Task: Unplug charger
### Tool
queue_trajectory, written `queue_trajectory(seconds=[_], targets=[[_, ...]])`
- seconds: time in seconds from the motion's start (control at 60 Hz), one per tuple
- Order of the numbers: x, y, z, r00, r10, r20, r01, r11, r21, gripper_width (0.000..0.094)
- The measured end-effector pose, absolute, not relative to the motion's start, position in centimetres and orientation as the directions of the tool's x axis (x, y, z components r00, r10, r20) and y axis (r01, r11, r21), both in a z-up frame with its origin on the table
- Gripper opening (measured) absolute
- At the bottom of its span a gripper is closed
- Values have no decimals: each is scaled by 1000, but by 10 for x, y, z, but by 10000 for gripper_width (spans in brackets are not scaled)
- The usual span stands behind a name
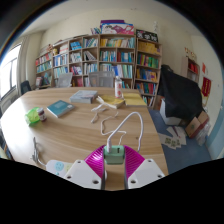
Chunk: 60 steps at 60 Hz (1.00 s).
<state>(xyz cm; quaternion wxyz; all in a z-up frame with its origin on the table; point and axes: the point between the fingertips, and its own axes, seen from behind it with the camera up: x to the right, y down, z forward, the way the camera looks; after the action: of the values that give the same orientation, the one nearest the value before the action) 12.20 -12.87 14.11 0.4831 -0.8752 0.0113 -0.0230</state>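
Note:
A small pale green charger (pixel 115 153) stands between my two fingers over the near edge of the wooden table (pixel 70 135). My gripper (pixel 115 161) is shut on it, with the magenta pads (pixel 98 160) pressing on both its sides. A white cable (pixel 127 122) rises from the charger in a loop and runs back over the table toward a small white thing (pixel 100 116). What the charger's underside sits in is hidden by the fingers.
A white flat object (pixel 55 166) lies left of the fingers. Farther back on the table lie a blue book (pixel 60 108), a green item (pixel 35 117), stacked books (pixel 85 97), a bottle (pixel 118 88) and a yellow book (pixel 133 100). Bookshelves (pixel 100 58) line the far wall. A dark chair (pixel 180 95) stands to the right.

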Motion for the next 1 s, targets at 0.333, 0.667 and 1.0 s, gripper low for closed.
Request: queue_trajectory(seconds=[0.333,0.667,1.0], targets=[[150,-172,14,998,-28,49,8,-785,-619,298],[154,-172,21,985,-81,152,28,-796,-605,768],[106,-278,108,982,-187,21,-126,-741,-660,848]])
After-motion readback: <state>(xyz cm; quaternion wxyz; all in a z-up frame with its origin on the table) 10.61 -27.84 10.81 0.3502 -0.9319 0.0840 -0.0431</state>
